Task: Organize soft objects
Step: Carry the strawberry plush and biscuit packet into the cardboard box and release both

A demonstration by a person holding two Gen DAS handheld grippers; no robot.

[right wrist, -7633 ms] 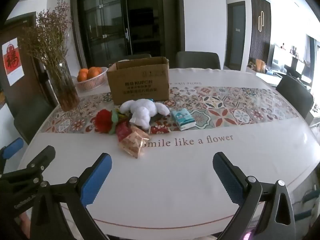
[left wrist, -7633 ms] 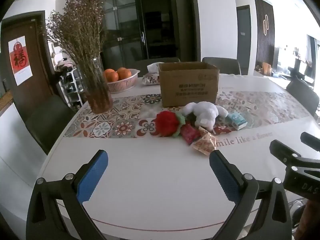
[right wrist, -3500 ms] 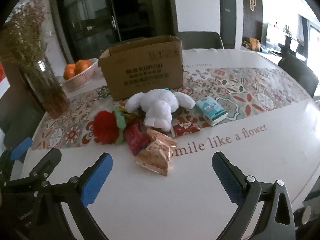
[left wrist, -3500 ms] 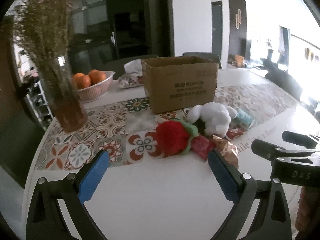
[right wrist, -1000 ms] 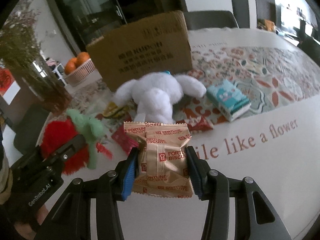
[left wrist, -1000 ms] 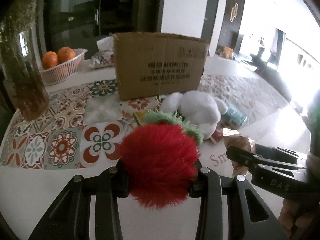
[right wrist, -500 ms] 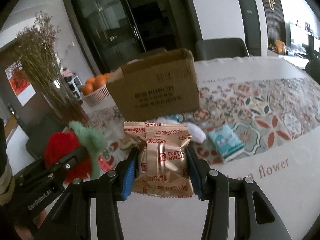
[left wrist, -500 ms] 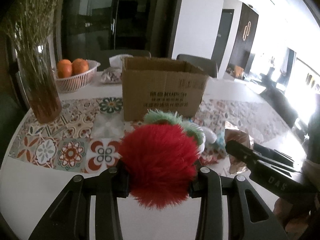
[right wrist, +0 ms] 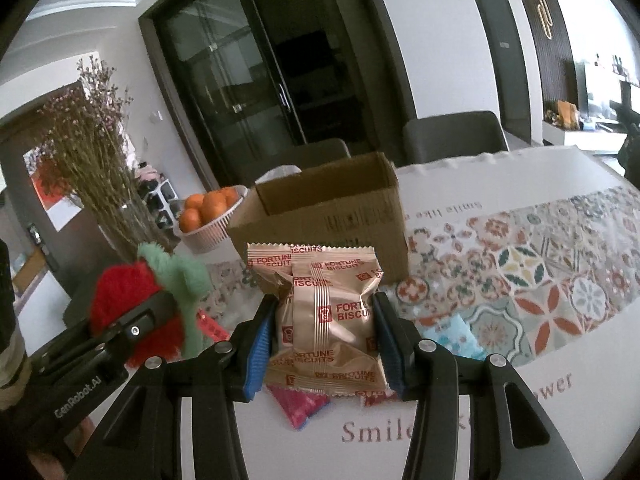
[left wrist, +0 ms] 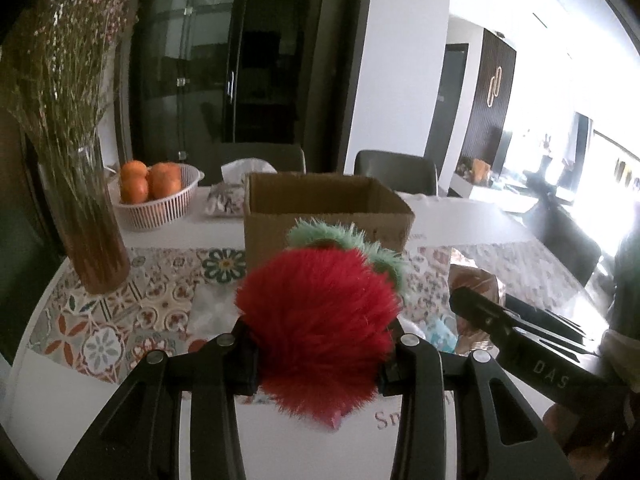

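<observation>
My left gripper is shut on a fluffy red plush strawberry with a green top and holds it above the table, in front of the open cardboard box. My right gripper is shut on a tan fortune biscuit packet, also lifted, with the box behind it. The strawberry in the left gripper shows at the left of the right wrist view. The white plush is hidden behind the held things.
A glass vase of dried flowers and a basket of oranges stand at the back left. A red packet and a blue tissue pack lie on the table. Chairs stand behind the box.
Both grippers have risen higher with their loads and tilted up; the box's open top now shows. Earlier both closed on the strawberry and the biscuit packet.
</observation>
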